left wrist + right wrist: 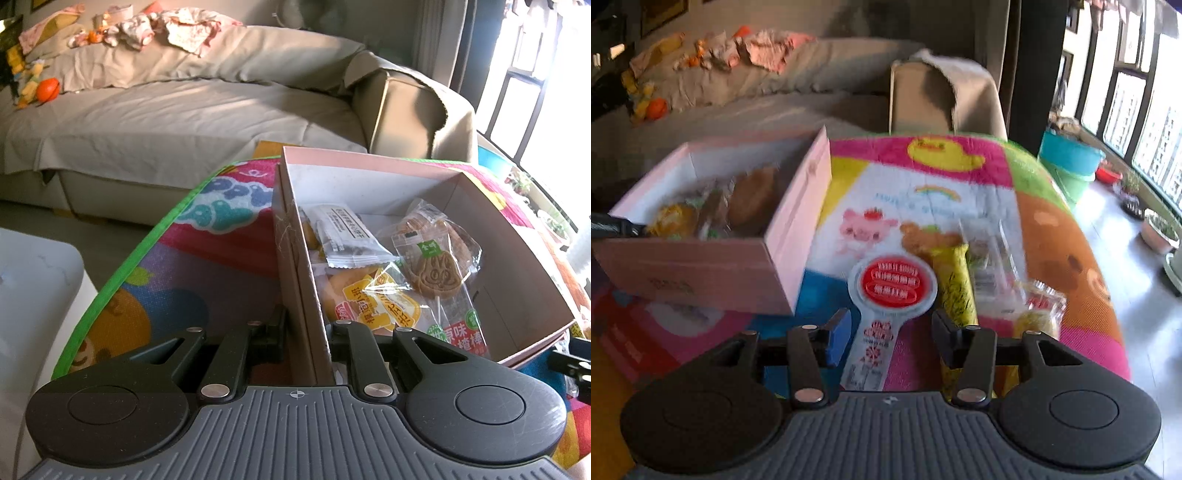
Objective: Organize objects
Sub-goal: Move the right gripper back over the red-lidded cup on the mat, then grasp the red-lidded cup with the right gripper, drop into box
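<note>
From your left wrist, your left gripper (308, 332) was clamped on the near wall of the pink box (295, 236), snack packets (373, 295) inside; from your right wrist, your right gripper (890, 336) stood apart around a round red lollipop packet (882, 299) on the play mat (923, 192), beside the box.

The pink box (713, 266) stands on the play mat (923, 192), its tall walls barring any level way in — the open top is the one way, and snack packets (373, 280) fill most of its floor, leaving bare floor only at the far end. Right of the box the mat is bare towards the sofa (184, 110) — nearer, the red lollipop (892, 282), a yellow packet (955, 291) and clear wrappers (997, 258) lie close together.
</note>
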### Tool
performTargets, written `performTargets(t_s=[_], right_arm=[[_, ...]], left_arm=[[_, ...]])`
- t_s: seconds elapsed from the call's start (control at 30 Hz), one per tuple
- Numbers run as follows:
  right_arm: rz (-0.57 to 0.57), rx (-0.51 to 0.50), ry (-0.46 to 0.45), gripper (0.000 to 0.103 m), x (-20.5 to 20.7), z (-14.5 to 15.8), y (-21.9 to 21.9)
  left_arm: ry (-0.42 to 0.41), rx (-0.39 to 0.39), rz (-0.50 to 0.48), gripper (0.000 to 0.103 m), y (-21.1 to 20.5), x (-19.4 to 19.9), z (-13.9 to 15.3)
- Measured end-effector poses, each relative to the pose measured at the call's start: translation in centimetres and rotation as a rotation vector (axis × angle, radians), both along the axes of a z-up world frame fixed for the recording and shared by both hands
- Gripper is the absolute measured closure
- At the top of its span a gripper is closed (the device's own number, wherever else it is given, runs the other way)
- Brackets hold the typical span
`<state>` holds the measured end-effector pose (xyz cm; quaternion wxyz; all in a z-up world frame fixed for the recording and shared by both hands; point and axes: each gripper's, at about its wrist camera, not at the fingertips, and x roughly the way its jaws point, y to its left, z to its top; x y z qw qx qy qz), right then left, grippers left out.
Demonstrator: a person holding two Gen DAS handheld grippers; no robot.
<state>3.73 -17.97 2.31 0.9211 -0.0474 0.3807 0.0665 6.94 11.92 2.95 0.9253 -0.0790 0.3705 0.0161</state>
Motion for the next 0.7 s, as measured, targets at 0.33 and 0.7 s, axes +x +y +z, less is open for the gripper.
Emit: performTargets(t_s=[0.33, 0.7], right_arm=[[0.013, -0.028, -0.042, 0.036, 2.8, -0.3, 1.4], [0.026, -0.043, -0.006, 0.042, -0.8, 1.1, 1.0]], left_arm=[[0.0, 0.001, 0.0, 0.086, 0.1, 0.0, 0.0], [-0.004, 0.0, 0.0, 0.086, -0.2, 0.1, 0.1]])
